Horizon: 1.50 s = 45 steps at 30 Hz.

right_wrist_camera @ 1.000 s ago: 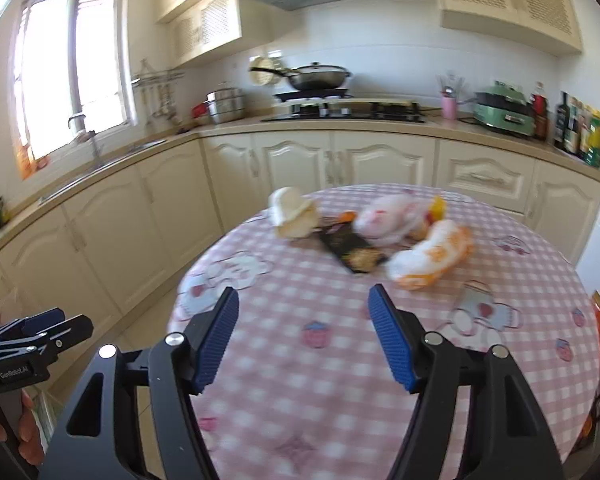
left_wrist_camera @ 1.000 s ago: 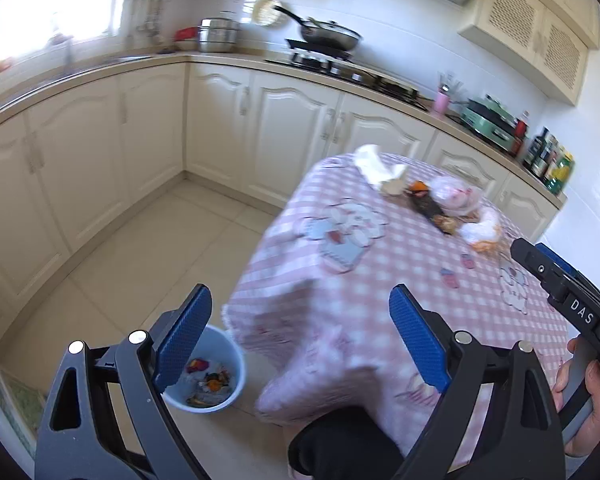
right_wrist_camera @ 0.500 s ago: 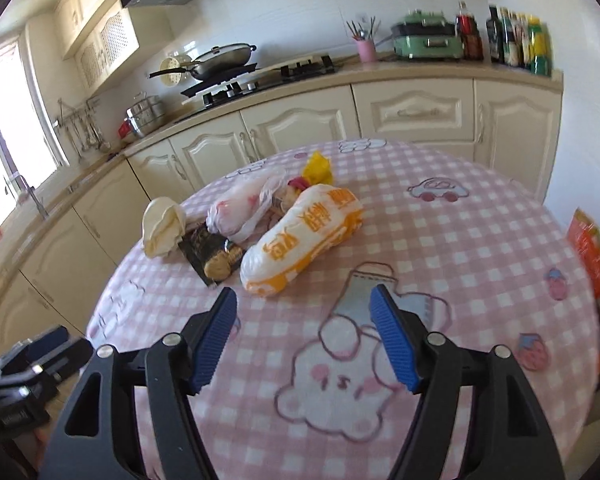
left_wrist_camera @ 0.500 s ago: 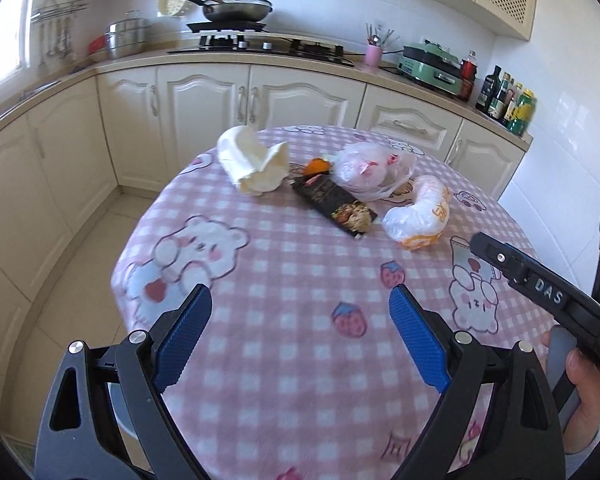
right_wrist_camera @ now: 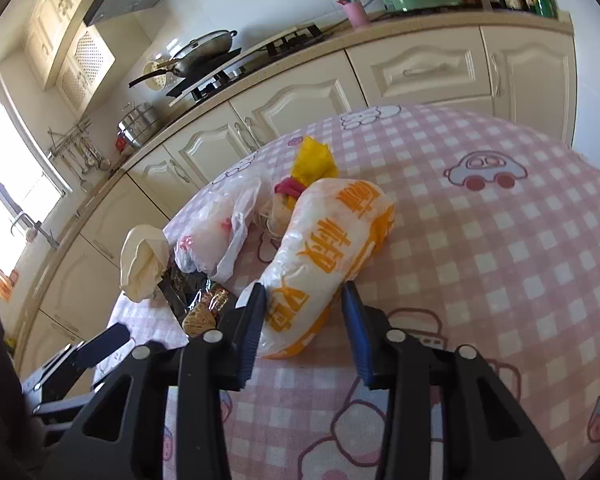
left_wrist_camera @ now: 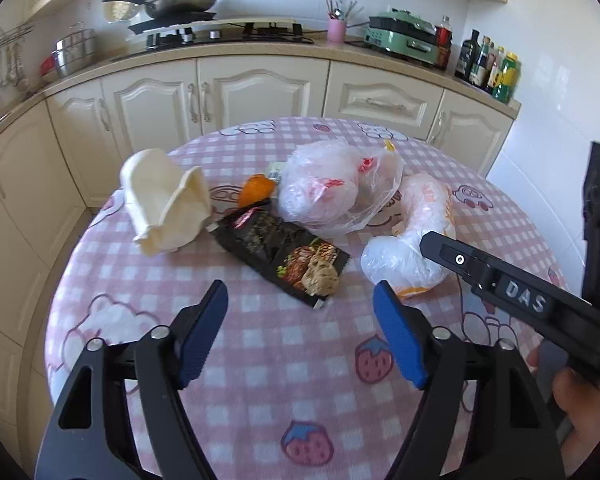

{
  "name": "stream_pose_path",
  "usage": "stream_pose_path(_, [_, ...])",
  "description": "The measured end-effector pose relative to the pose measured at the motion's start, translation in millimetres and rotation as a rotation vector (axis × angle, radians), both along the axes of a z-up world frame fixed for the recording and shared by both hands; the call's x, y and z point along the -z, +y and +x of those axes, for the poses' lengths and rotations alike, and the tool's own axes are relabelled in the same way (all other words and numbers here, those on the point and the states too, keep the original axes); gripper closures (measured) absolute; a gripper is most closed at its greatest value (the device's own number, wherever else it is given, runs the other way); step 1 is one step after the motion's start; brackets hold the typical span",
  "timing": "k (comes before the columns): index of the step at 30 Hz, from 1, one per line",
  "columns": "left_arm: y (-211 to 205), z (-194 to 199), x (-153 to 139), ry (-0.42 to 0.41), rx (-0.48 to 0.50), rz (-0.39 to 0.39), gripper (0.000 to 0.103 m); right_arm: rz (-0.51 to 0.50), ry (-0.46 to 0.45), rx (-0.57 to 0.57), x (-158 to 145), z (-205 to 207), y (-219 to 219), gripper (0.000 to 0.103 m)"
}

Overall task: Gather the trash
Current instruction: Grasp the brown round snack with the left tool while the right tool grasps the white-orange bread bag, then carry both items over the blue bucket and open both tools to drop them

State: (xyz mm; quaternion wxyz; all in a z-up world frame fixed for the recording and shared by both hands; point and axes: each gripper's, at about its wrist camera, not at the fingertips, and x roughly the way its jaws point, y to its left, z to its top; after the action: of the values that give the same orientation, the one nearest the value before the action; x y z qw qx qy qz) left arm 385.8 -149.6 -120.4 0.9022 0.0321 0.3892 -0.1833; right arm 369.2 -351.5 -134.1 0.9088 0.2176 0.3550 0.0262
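The right gripper (right_wrist_camera: 303,324) is half open around the near end of the orange-printed bag (right_wrist_camera: 332,256) on the desk (right_wrist_camera: 500,240), not clenched. The left gripper (left_wrist_camera: 300,332) is wide open above the desk and holds nothing.

The white letters "DAS" stand on a small label on the black right-hand tongs (left_wrist_camera: 520,300), seen from the left wrist. The white-and-orange plastic bag (right_wrist_camera: 324,264) carries large orange Chinese characters, too distorted to read reliably.

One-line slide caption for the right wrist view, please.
Right gripper open, its fingers straddling the near end of the orange-printed plastic bag on the pink checked tablecloth, other wrappers beyond.
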Motion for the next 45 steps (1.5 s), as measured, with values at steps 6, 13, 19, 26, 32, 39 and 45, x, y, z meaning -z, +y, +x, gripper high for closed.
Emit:
stream_pose_path(6, [-14.9,17.9,12.4,0.045,0.032,0.011,0.056,-0.019,-0.017,-0.006,-2.1,-0.1,4.2,0.068])
stream_pose_path(13, [-9.2,9.5,12.4,0.056,0.057,-0.024,0.082,-0.057,-0.037,-0.017,-6.6,-6.1,11.2,0.071])
stream_pose_path(19, [23.3,-22.8,-11.0,-0.005,0.014,-0.059,0.082,-0.101,-0.086,-0.008,-23.3,-34.9,20.5,0.071])
stream_pose_path(26, [79.5,-70.0,-35.4,-0.071,-0.07,-0.104,0.082,-0.128,-0.184,-0.07,-61.5,-81.9,55.7,0.072])
stream_pose_path(32, [135.0,-118.6,-38.8,-0.108,-0.165,-0.093,0.082,-0.116,-0.224,-0.222,-73.4,-110.2,123.7,0.072])
stream_pose_path(39, [212.0,-163.3,-16.8,-0.084,-0.307,-0.079,0.082,-0.131,-0.206,-0.413,-64.7,-127.8,225.7,0.072])
stream_pose_path(45, [276.5,-183.2,4.4,-0.046,-0.441,-0.096,0.082,-0.177,-0.164,-0.554,-43.1,-137.3,309.0,0.072])
